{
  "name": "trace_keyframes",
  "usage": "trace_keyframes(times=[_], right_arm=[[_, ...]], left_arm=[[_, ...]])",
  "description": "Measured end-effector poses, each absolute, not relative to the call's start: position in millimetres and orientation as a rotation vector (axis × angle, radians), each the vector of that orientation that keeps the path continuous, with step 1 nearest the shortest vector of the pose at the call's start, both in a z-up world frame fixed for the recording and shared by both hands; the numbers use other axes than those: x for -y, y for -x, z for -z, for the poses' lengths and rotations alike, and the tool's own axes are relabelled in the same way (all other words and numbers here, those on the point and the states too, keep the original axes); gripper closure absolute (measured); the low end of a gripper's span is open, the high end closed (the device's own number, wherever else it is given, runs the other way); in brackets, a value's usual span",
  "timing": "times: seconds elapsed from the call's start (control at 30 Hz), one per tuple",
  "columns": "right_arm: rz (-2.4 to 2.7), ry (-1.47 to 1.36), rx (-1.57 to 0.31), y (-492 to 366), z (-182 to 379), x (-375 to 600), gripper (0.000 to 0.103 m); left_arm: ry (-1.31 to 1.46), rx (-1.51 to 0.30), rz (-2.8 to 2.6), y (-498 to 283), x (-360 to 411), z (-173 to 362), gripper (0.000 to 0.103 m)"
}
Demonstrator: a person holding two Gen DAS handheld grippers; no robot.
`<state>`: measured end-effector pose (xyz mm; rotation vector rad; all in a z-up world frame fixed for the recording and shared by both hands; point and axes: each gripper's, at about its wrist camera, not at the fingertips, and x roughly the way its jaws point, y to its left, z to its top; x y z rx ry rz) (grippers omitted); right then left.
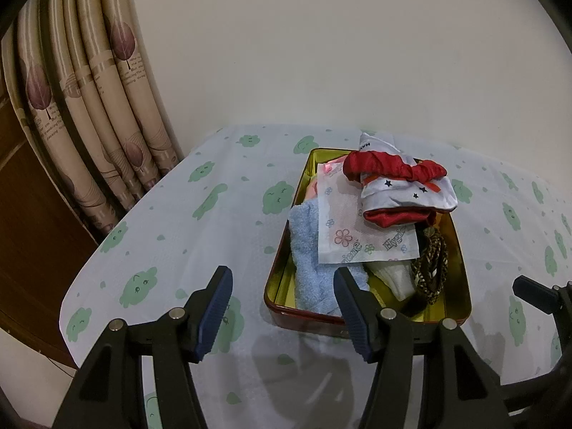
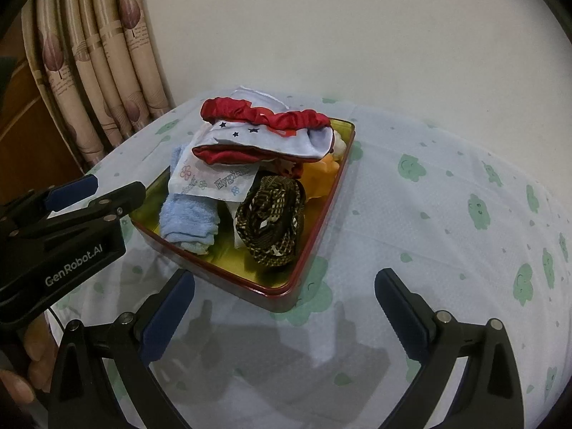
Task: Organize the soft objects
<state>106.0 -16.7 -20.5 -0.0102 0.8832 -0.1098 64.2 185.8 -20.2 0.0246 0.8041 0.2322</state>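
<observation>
Soft objects fill a red-rimmed tin tray (image 1: 275, 282) with a gold inside, standing on the table (image 1: 186, 221) under a cloth printed with green clouds. They seem piled there to keep them in one place: a blue towel (image 1: 309, 250) lies rolled along the tray's left wall, a tissue packet (image 1: 357, 228) rests across it, and a red-trimmed white cloth (image 1: 404, 186) sits on top, overhanging the far right rim. A brown patterned band (image 2: 273, 221) is coiled in the near right part — beside an orange piece (image 2: 321, 175) I cannot name.

From the left wrist view the tray's long axis runs away from the camera toward the wall; the towel roll lies the same way, while the red ruffle crosses it.

Both tools hover short of the tray's near edge. The left hand-held gripper (image 1: 282, 314) is spread and empty; the right hand-held gripper (image 2: 286, 318) likewise — jaws wide, nothing between them.
</observation>
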Motion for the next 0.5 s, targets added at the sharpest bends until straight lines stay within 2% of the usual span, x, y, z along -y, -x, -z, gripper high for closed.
trace_keyframes(times=[0.5], right_arm=[[0.108, 0.009, -0.889, -104.0, 21.6, 14.1, 0.003]], left_arm=[[-0.02, -0.806, -0.229, -64.1, -186.3, 20.1, 0.043]])
